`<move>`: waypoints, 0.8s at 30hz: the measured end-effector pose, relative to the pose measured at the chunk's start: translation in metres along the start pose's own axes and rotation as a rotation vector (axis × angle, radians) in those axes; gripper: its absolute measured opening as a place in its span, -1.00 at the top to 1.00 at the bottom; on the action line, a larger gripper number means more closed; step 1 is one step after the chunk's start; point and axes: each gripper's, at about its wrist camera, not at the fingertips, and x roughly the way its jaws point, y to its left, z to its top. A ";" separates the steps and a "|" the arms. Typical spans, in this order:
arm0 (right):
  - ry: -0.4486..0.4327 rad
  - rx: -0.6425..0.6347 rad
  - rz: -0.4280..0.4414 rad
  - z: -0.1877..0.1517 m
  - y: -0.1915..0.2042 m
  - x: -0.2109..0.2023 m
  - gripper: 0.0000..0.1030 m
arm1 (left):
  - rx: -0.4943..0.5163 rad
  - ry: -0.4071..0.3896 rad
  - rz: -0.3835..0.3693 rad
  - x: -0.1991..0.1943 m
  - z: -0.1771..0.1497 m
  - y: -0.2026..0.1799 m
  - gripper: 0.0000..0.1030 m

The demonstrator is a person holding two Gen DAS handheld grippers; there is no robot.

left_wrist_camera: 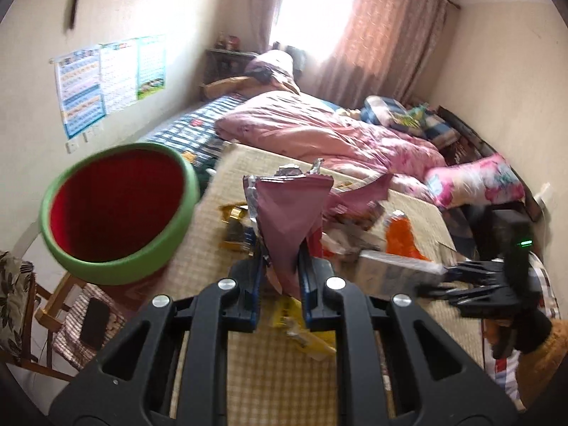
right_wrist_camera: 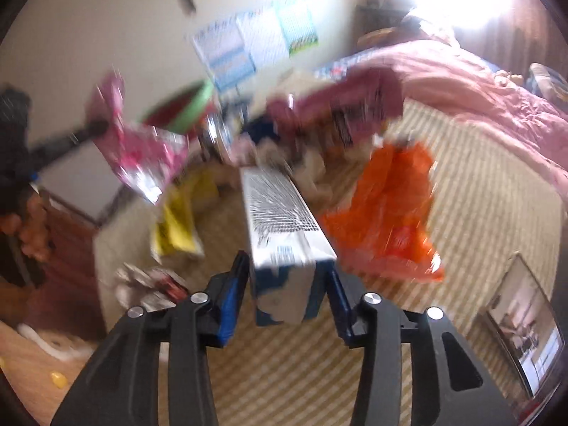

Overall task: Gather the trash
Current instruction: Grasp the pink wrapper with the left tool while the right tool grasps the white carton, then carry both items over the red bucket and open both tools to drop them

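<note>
Woven mat (left_wrist_camera: 269, 383) strewn with wrappers; left fingers (left_wrist_camera: 261, 269) clamping pink wrapper (left_wrist_camera: 287, 223), right fingers (right_wrist_camera: 234, 284) around box (right_wrist_camera: 284, 234).

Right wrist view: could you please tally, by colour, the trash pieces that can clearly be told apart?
Pink wrapper: 1
Maroon wrapper: 1
Orange bag: 1
Yellow wrapper: 1
White-and-blue carton: 1
Total: 5; the pile behind is too blurred to count.

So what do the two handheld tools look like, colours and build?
Both match: the left tool and right tool have black plastic linkage arms with silver round pivot pins and blue-edged fingers. Seen from the left camera, the right one shows a small green light.
</note>
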 end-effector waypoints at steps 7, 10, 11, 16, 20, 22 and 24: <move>-0.220 0.045 -0.004 0.036 0.026 -0.056 0.28 | -0.054 -0.073 0.104 -0.016 0.014 0.046 0.68; -0.273 0.029 0.001 0.059 0.048 -0.058 0.28 | -0.076 -0.085 0.140 -0.021 0.017 0.069 0.68; -0.285 0.029 0.013 0.066 0.056 -0.057 0.28 | -0.081 -0.090 0.152 -0.022 0.018 0.076 0.68; -0.320 0.041 0.086 0.107 0.095 -0.031 0.28 | -0.105 -0.110 0.210 -0.027 0.029 0.119 0.68; -0.309 0.056 0.142 0.136 0.137 0.003 0.28 | -0.092 -0.112 0.244 -0.026 0.038 0.149 0.68; -0.282 0.045 0.141 0.148 0.162 0.025 0.27 | -0.087 -0.099 0.247 -0.022 0.040 0.161 0.68; -0.241 0.033 0.122 0.161 0.185 0.053 0.27 | -0.081 -0.081 0.247 -0.016 0.040 0.172 0.68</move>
